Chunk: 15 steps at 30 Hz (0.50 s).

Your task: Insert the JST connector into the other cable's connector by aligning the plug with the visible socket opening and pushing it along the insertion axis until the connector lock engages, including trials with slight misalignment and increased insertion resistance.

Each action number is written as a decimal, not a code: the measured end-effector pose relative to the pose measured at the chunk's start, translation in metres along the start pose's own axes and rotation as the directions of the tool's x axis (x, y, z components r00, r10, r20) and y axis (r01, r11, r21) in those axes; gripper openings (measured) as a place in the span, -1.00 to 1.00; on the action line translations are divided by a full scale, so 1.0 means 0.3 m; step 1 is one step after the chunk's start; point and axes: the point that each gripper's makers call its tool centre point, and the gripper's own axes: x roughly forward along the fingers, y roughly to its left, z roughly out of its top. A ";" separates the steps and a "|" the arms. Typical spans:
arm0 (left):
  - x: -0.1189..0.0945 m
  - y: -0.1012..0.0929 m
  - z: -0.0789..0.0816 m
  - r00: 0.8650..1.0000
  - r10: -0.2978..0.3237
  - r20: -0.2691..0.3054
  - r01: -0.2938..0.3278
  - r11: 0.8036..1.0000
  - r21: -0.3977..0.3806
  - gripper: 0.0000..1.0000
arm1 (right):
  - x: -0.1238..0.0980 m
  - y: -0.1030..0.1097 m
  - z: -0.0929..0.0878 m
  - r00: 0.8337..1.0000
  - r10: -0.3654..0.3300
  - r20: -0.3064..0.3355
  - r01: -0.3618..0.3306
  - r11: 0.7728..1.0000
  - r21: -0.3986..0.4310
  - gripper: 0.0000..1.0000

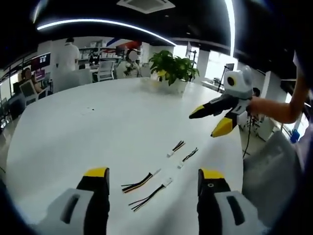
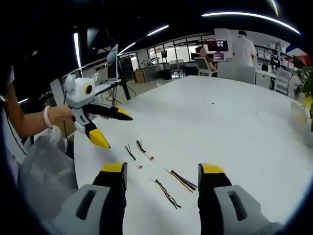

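Observation:
Several short wired JST cables lie on the white round table [image 1: 88,132]. In the left gripper view, a yellow-black-red cable [image 1: 139,182] and a black one [image 1: 149,196] with white connectors lie between my left gripper's [image 1: 154,177] open, empty jaws; two shorter cables [image 1: 176,146] [image 1: 189,155] lie beyond. My right gripper [image 1: 208,122] hovers open above the table's right side, held by a hand. In the right gripper view, my right gripper [image 2: 162,171] stands open over two cables [image 2: 182,180] [image 2: 167,193], with two more [image 2: 132,153] [image 2: 145,149] farther off. The left gripper [image 2: 116,130] hangs open at left.
A potted plant [image 1: 172,68] stands at the table's far edge. Office desks, chairs, monitors and people [image 1: 67,54] are beyond the table. A person's arm [image 2: 27,122] and pale clothing [image 2: 41,169] are by the table's near edge.

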 end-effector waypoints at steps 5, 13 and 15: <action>0.018 0.002 -0.005 1.000 -0.021 0.003 0.021 1.000 0.022 0.39 | 0.013 0.006 -0.001 0.999 0.035 0.000 -0.035 0.999 -0.004 0.04; 0.057 0.014 -0.002 0.999 -0.047 0.004 0.047 0.999 -0.005 0.24 | 0.058 -0.010 -0.009 0.998 0.057 -0.018 -0.058 0.998 -0.038 -0.05; 0.070 0.024 -0.006 0.999 -0.045 -0.006 0.045 0.998 -0.035 0.12 | 0.071 -0.011 -0.012 0.998 0.065 -0.023 -0.067 0.996 -0.060 -0.09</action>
